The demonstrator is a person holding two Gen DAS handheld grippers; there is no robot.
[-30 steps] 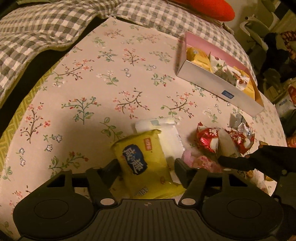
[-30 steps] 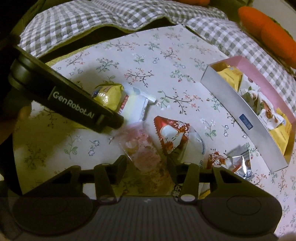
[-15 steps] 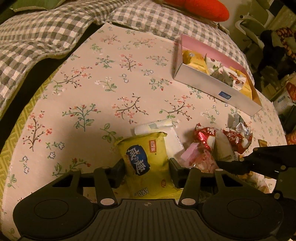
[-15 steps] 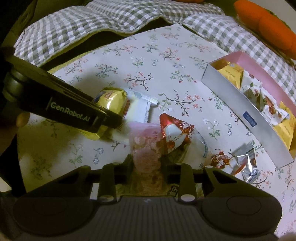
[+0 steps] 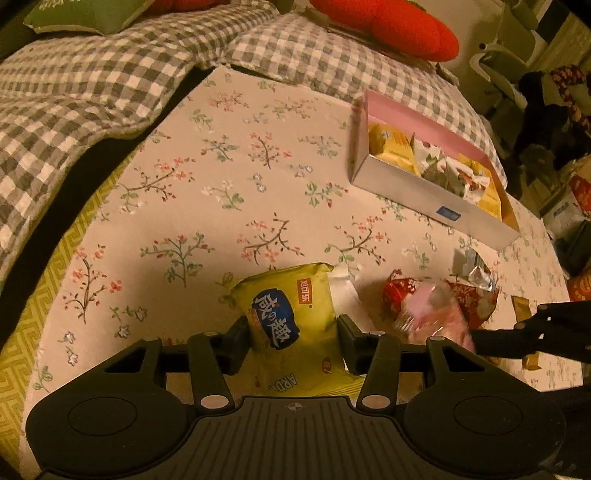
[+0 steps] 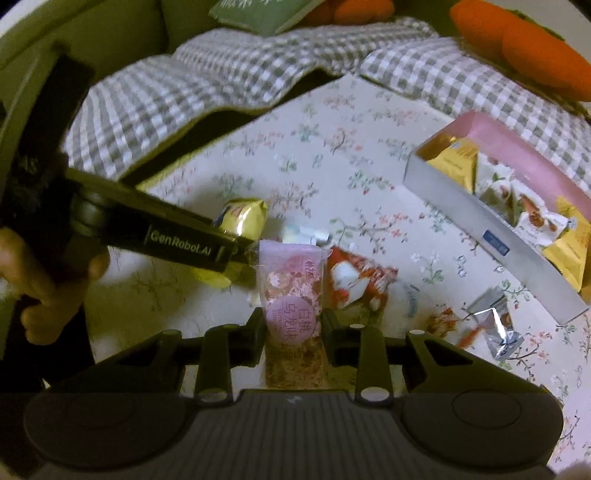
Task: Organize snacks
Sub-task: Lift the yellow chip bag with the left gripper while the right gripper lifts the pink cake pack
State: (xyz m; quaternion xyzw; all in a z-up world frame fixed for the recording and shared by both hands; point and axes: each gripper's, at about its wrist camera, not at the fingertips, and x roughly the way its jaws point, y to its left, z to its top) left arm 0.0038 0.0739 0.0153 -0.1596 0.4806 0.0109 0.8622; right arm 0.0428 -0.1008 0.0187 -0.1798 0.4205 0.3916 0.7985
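Note:
My left gripper point(image 5: 291, 341) is shut on a yellow snack packet point(image 5: 291, 314) with a blue label, its pads pressing both sides. In the right wrist view my right gripper point(image 6: 293, 332) is shut on a pink snack packet point(image 6: 291, 291), held a little above the table. That pink packet point(image 5: 432, 317) shows blurred in the left wrist view. The left gripper's body point(image 6: 159, 232) and the hand point(image 6: 48, 280) holding it cross the left of the right wrist view. A pink and grey box point(image 5: 424, 192) with several packets stands at the far right.
Loose on the floral tablecloth point(image 5: 229, 192) lie a white packet point(image 5: 347, 295), red packets point(image 6: 354, 280) and a silver packet point(image 6: 495, 325). Checked cushions point(image 5: 92, 85) and an orange carrot pillow point(image 5: 388, 26) lie behind the table. Clutter stands past the right edge.
Both grippers closed on their packets: the left on the yellow one, the right on the pink one. The right gripper then rose with the pink packet and rolled.

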